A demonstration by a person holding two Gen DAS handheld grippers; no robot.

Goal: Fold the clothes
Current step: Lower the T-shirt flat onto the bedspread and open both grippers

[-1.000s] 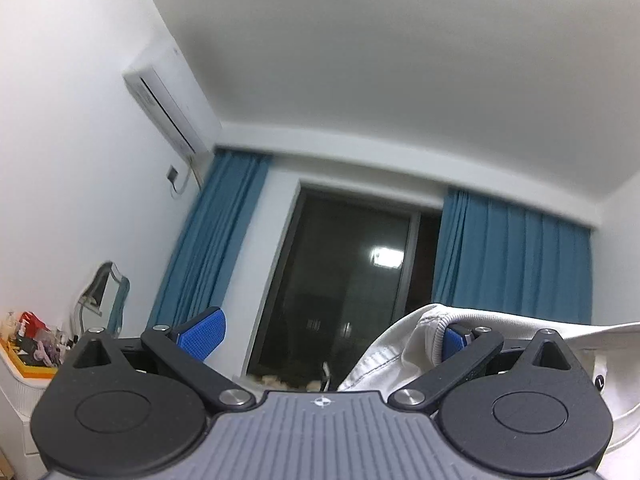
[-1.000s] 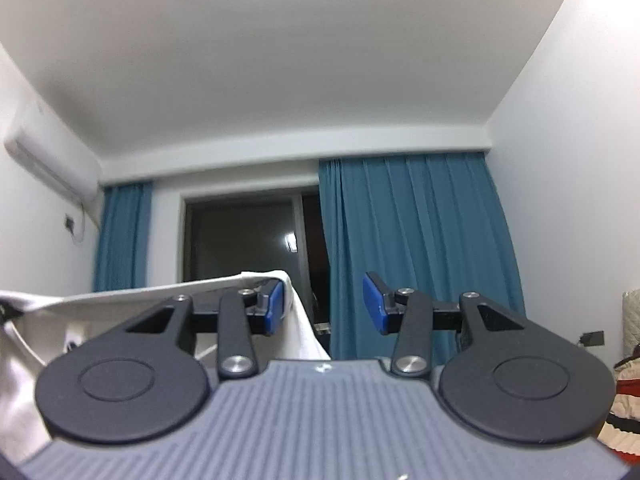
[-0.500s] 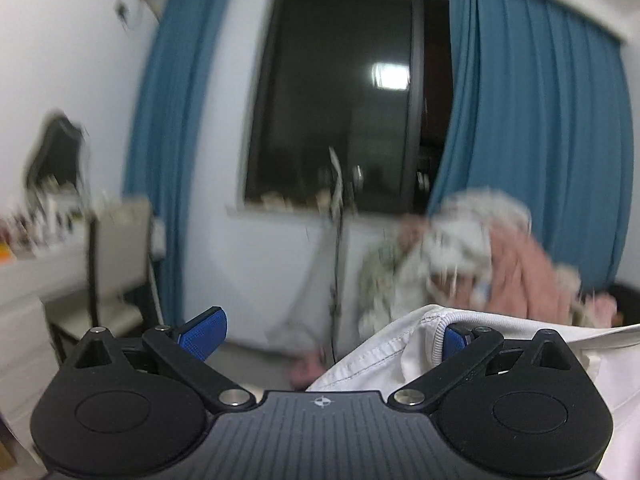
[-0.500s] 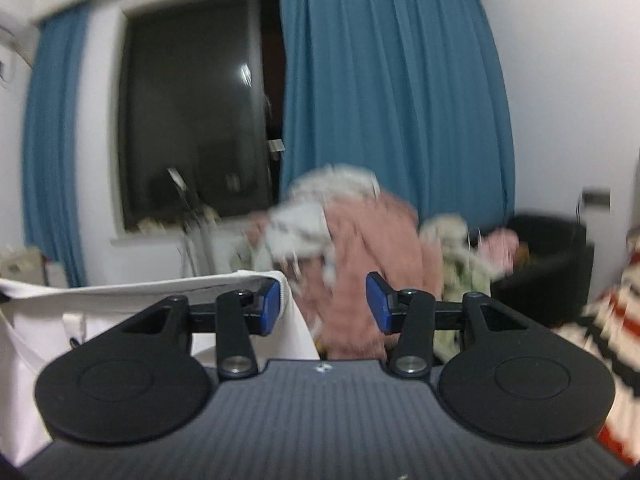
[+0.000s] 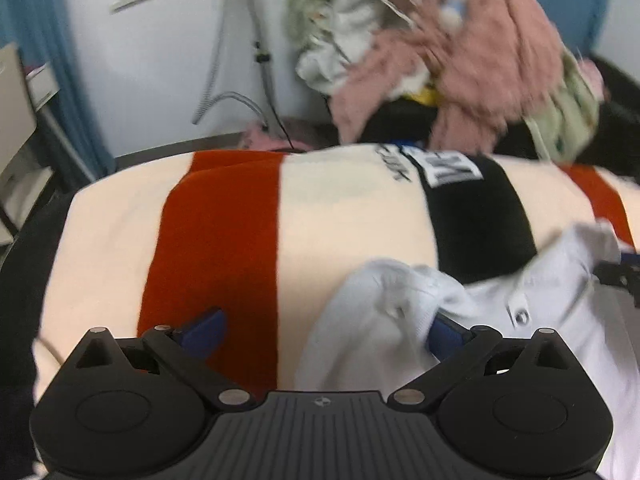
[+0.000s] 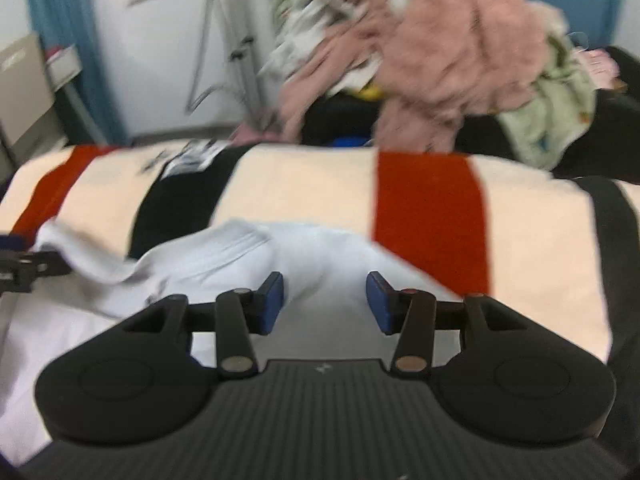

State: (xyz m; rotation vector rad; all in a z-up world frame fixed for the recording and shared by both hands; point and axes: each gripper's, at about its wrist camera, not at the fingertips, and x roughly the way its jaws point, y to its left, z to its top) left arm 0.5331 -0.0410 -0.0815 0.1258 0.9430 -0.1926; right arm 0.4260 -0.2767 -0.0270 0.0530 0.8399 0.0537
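Note:
A white garment (image 5: 552, 304) lies on a striped blanket (image 5: 224, 232) of cream, red and black bands. In the left wrist view its cloth drapes over my right blue pad (image 5: 444, 334). My left gripper (image 5: 320, 332) has its jaws wide apart. In the right wrist view the white garment (image 6: 224, 256) spreads in front of and to the left of my right gripper (image 6: 324, 300), whose jaws stand apart with nothing between them. The other gripper's tip shows at the far left (image 6: 24, 268).
A heap of pink and pale clothes (image 5: 448, 40) is piled on a dark chair beyond the blanket. A metal stand (image 5: 256, 48) leans at the white wall. Blue curtains (image 6: 60, 40) and a pale cabinet (image 6: 20, 92) stand at the left.
Both grippers have swung down from pointing at the ceiling and window to pointing at the blanket. The white garment has come down onto the blanket with them. The right jaws stand wider.

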